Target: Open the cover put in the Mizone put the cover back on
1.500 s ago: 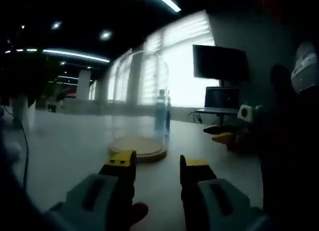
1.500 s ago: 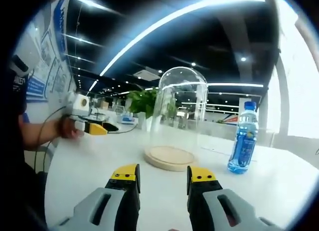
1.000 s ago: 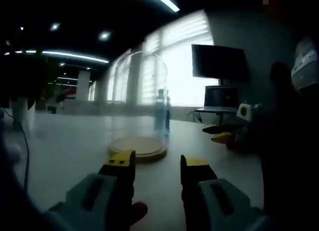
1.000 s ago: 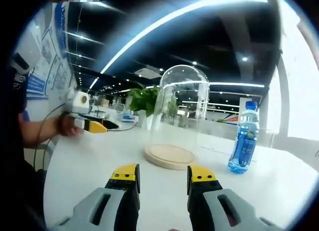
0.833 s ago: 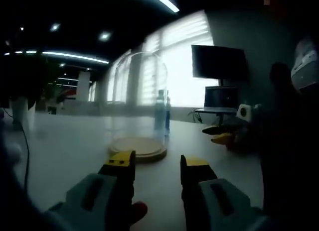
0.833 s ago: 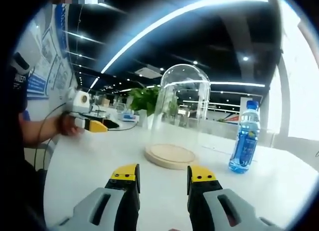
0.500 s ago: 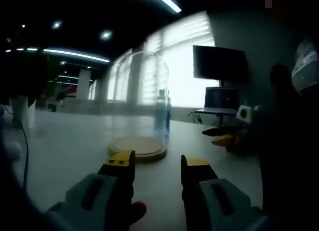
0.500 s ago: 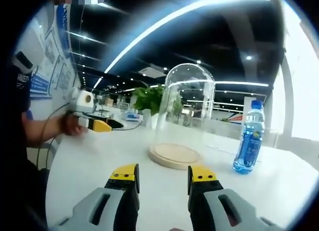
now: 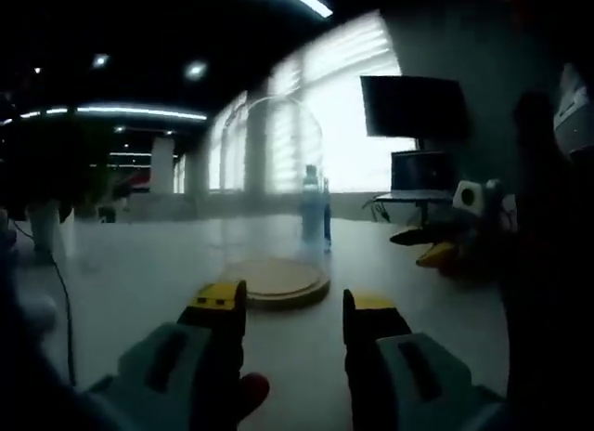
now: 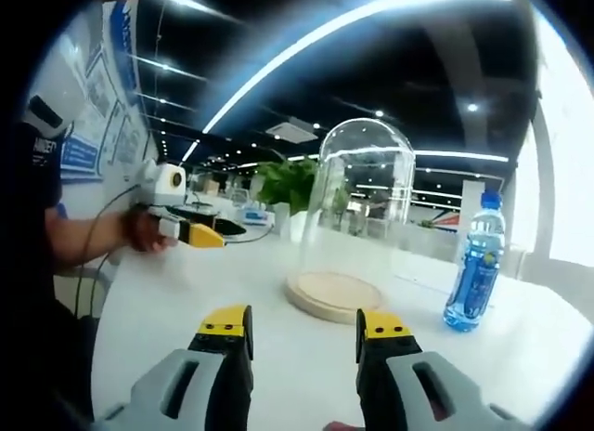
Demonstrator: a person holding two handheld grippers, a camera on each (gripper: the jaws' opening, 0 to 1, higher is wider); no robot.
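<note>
A clear glass dome cover [image 10: 357,215] stands on a round wooden base [image 10: 332,296] on the white table [image 10: 186,301]. To its right stands the blue Mizone bottle [image 10: 476,264], upright, apart from the base. My right gripper [image 10: 306,331] is open, short of the base, holding nothing. In the left gripper view the dome [image 9: 271,185] and base [image 9: 277,280] sit just beyond my open left gripper [image 9: 283,306], with the bottle [image 9: 313,210] seen behind the glass. The left gripper [image 10: 186,228] also shows in a hand at the left of the right gripper view.
A person's arm [image 10: 79,236] and dark clothing stand at the left of the right gripper view. A monitor [image 9: 413,106] and laptop [image 9: 422,171] sit at the back. A potted plant [image 10: 288,188] stands behind the dome. A cable [image 9: 60,301] runs across the table.
Both views have shifted slightly, so dome, base and bottle sit a little further right and lower. The dome, base and bottle stand as before. Both grippers remain open.
</note>
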